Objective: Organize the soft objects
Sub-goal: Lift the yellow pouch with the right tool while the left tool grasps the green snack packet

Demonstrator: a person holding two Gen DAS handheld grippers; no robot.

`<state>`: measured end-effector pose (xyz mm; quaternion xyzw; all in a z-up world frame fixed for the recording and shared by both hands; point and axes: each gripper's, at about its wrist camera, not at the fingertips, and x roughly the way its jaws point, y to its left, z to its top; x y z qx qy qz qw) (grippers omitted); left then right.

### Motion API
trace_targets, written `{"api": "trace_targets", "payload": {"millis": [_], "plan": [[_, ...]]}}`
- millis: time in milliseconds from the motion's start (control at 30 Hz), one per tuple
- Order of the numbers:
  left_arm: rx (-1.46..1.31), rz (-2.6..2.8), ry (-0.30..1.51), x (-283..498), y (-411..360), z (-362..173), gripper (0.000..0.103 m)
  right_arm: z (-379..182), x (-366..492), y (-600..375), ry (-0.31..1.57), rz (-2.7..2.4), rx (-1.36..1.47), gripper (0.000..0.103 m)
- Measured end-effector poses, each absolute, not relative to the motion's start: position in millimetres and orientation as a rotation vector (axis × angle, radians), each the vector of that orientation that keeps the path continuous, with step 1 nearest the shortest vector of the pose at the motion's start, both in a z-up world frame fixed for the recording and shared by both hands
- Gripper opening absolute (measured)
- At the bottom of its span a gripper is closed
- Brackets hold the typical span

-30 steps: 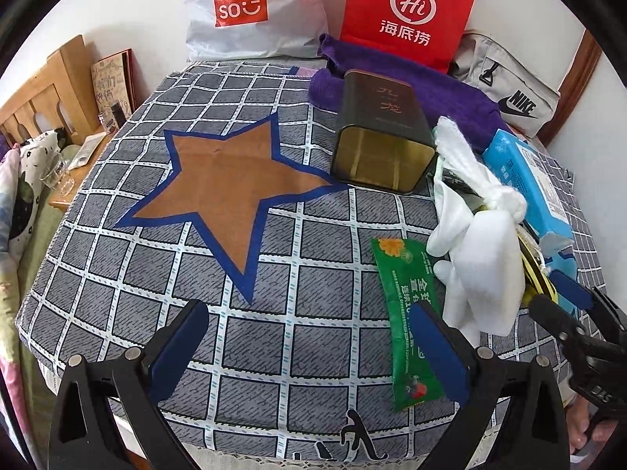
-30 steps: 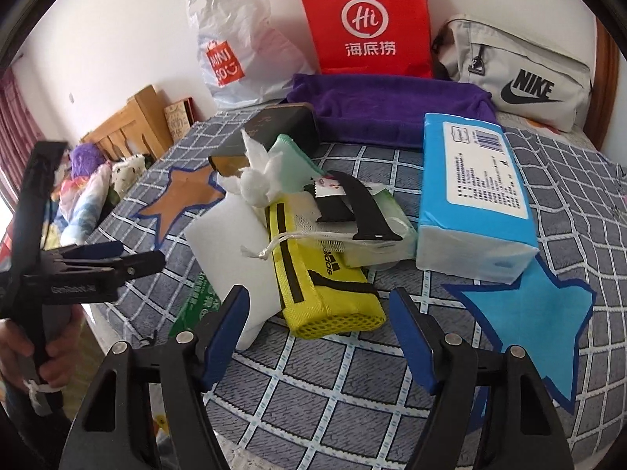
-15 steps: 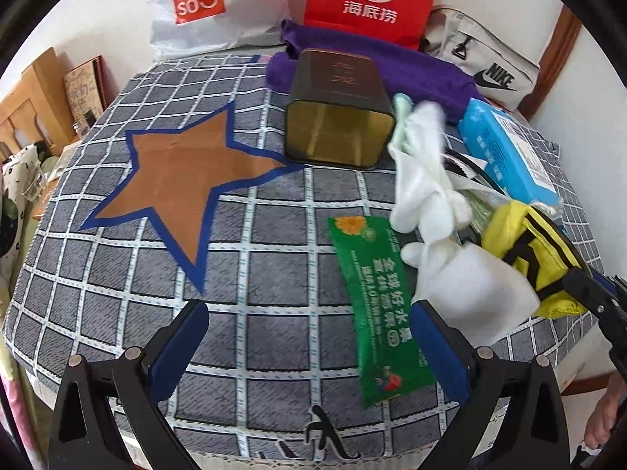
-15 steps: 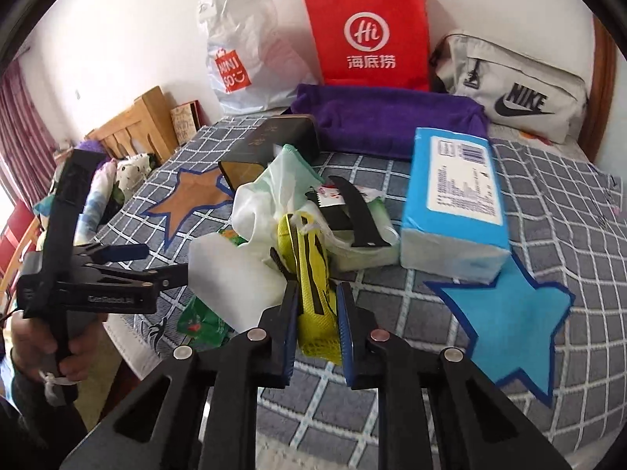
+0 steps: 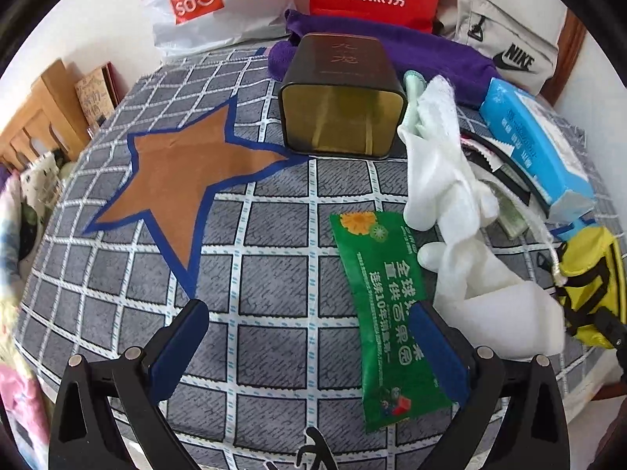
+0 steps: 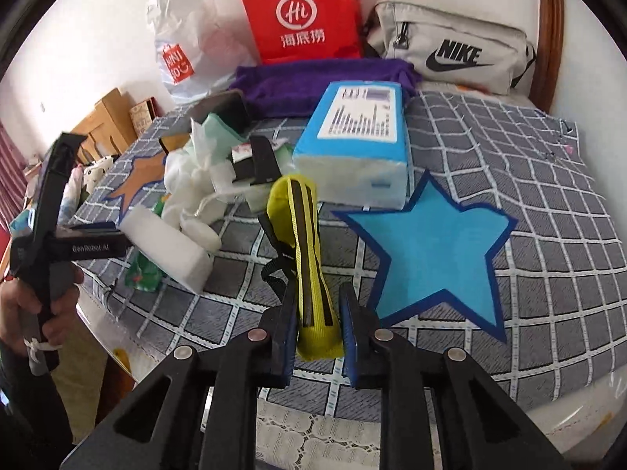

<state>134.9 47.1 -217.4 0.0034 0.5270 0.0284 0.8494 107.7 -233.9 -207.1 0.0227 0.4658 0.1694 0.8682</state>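
My right gripper (image 6: 318, 293) grips a yellow pouch with black stripes (image 6: 303, 235), pads pressed on its lower end, jaws easing open slightly. The pouch stands upright, lifted off the pile, next to the blue star patch (image 6: 435, 243). In the left wrist view the same pouch (image 5: 591, 274) shows at the far right. My left gripper (image 5: 307, 309) is open above the checked cloth, its right finger over a green packet (image 5: 382, 293). A knotted white cloth (image 5: 443, 180) and a white foam block (image 5: 509, 321) lie right of the packet.
A dark tin (image 5: 341, 98) lies on its side behind a brown star patch (image 5: 180, 172). A blue tissue pack (image 6: 352, 137), purple towel (image 6: 321, 78), red bag (image 6: 301, 11), white plastic bag (image 6: 184, 47) and grey Nike bag (image 6: 450, 51) sit further back. The table edge runs close below both grippers.
The right gripper went from open to shut on the yellow pouch, then pulled it upright out of the pile toward the blue star. The left gripper shifted toward the green packet, still open.
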Motion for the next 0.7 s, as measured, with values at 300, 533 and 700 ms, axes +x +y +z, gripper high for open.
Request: {"api": "trace_targets", "payload": {"millis": [300,533,700], "plan": [[0.013,0.023,1.120,142,37,-225,0.103,-226,131,-220,0.989,0.376,0.097,0.015],[-0.009,0.034,1.116,146,43,-228,0.103,-228,126,-231,0.985,0.334,0.081,0.013],[0.006,0.048,1.110,142,58,-224,0.103,-229,124,-237,0.988,0.316,0.087,0.013]]}}
